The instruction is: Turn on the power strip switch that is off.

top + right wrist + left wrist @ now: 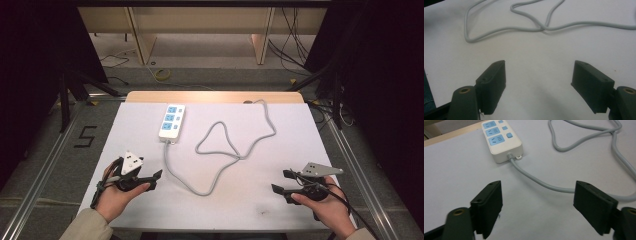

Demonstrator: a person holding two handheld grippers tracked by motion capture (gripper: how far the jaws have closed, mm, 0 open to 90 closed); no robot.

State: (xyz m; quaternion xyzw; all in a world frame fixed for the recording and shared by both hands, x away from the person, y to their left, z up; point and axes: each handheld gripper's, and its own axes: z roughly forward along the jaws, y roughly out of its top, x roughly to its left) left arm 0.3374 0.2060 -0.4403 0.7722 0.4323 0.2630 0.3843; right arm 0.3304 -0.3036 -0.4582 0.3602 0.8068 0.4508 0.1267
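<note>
A white power strip [172,120] with blue sockets lies at the back centre-left of the white table [125,130]. Its grey cable [220,150] runs toward me, loops and leaves over the far edge. In the left gripper view the power strip [501,140] and cable [541,183] lie ahead of the jaws. My left gripper [150,180] rests near the front left, open, nothing between its jaws; my left gripper [537,202] shows wide jaws over bare table. My right gripper [283,181] sits at the front right, open and holding nothing; my right gripper [539,82] faces the cable [529,28].
A wooden strip [215,96] edges the table's far side. Metal rails [45,165] run along both sides of the table. Beyond it the floor holds loose cables [162,75] and furniture legs. A number marking [86,136] lies on the floor at left.
</note>
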